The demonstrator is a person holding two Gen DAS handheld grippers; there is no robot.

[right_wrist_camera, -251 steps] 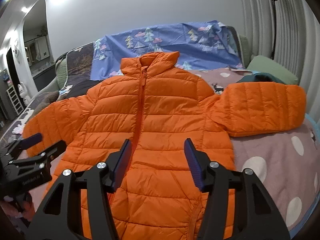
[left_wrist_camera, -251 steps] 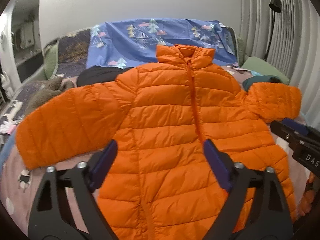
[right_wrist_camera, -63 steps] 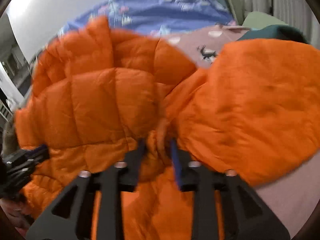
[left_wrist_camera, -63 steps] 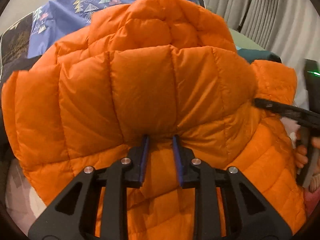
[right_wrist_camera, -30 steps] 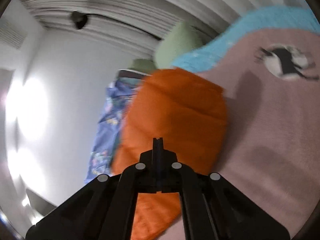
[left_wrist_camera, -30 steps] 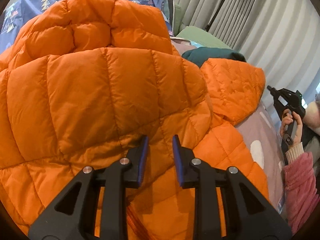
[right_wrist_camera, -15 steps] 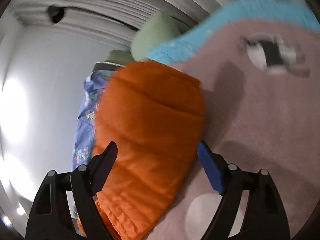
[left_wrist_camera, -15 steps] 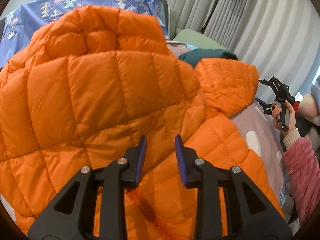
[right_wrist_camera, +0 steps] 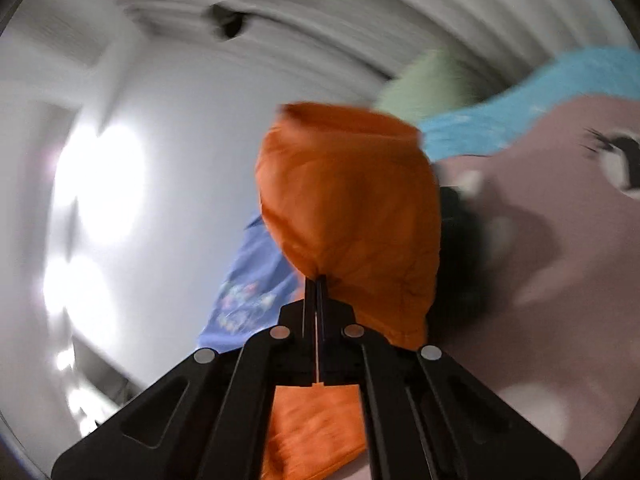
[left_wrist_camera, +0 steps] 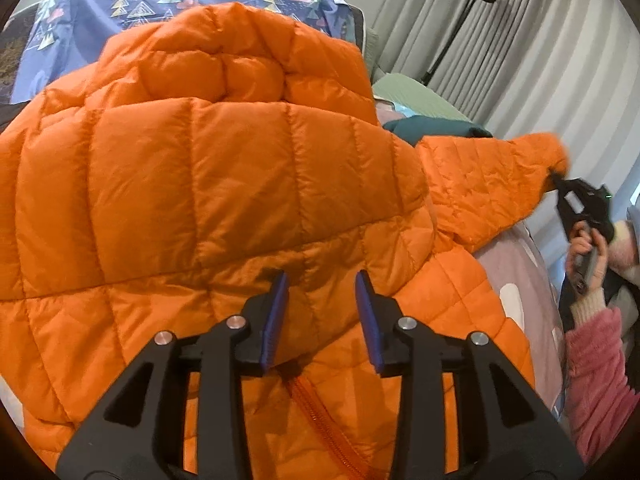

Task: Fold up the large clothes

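Orange jacket [left_wrist_camera: 224, 184] half folded on the bed [left_wrist_camera: 516, 264], a gripper at each side.

On the left, the left gripper [left_wrist_camera: 320, 280] hovers over the folded-over jacket; its jaws have just been opening and stand partly apart, gripping nothing. Farther right, the sleeve [left_wrist_camera: 492, 176] stretches out above the pink spotted bedcover. At its cuff the right gripper [right_wrist_camera: 316, 280], held in a hand [left_wrist_camera: 586, 252] with a pink sleeve, has just snapped closed, pinching the cuff's edge.

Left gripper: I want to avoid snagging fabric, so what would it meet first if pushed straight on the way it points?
Most likely the folded-over flap of the orange jacket, just beyond the part-open jaws of the left gripper. Depth is unclear.
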